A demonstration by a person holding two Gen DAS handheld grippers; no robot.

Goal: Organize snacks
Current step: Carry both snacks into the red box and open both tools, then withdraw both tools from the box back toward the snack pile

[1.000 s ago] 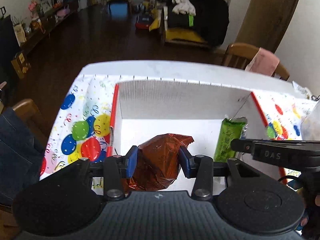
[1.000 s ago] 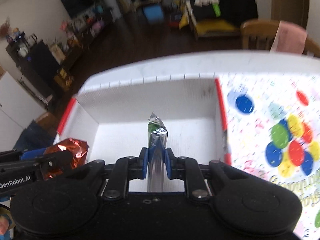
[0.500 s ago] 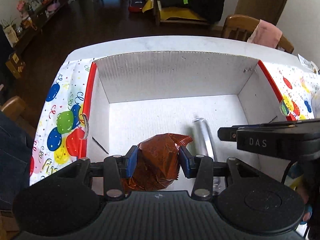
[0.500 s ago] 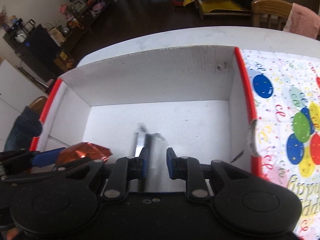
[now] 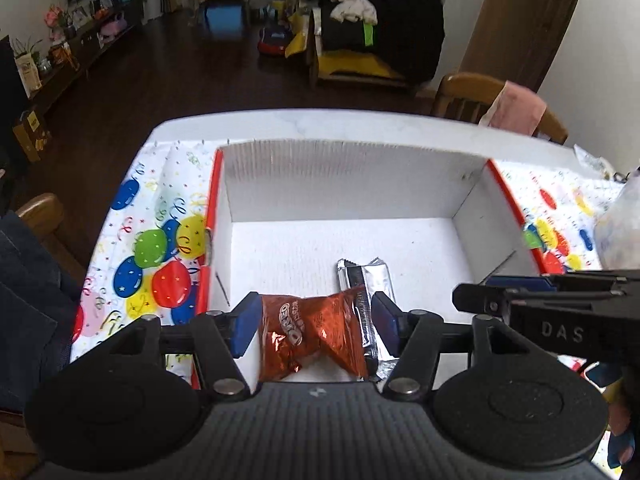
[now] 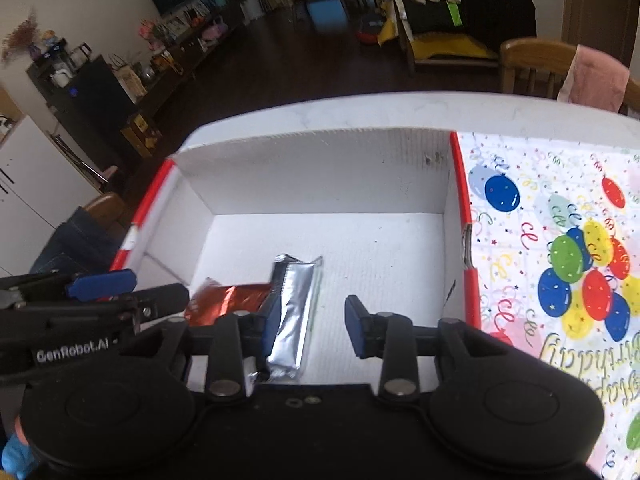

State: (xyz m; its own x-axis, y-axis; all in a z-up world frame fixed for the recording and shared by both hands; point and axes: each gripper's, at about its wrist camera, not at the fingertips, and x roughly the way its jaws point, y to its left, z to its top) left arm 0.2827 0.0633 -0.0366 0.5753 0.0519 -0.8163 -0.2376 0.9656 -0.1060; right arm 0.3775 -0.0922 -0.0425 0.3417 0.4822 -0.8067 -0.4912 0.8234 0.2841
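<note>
Both tongs hang over the near end of a white corrugated cardboard box with red outer edges point(image 5: 472, 216), which sits on a tabletop spread with a balloon-print party cloth point(image 6: 560, 240). The left gripper point(image 5: 314, 322) has just been opening; its blue pads stand a little clear of the crinkled copper-red foil snack packet point(image 5: 304, 332) between them, which lies on the box floor by the near wall. The right gripper point(image 6: 310, 322) has likewise just been opening, jaws parted with a clear gap, and the long silver foil bar wrapper point(image 6: 292, 312) lies against its left pad (released, not pinched), flat on the floor beside the red packet.
</note>
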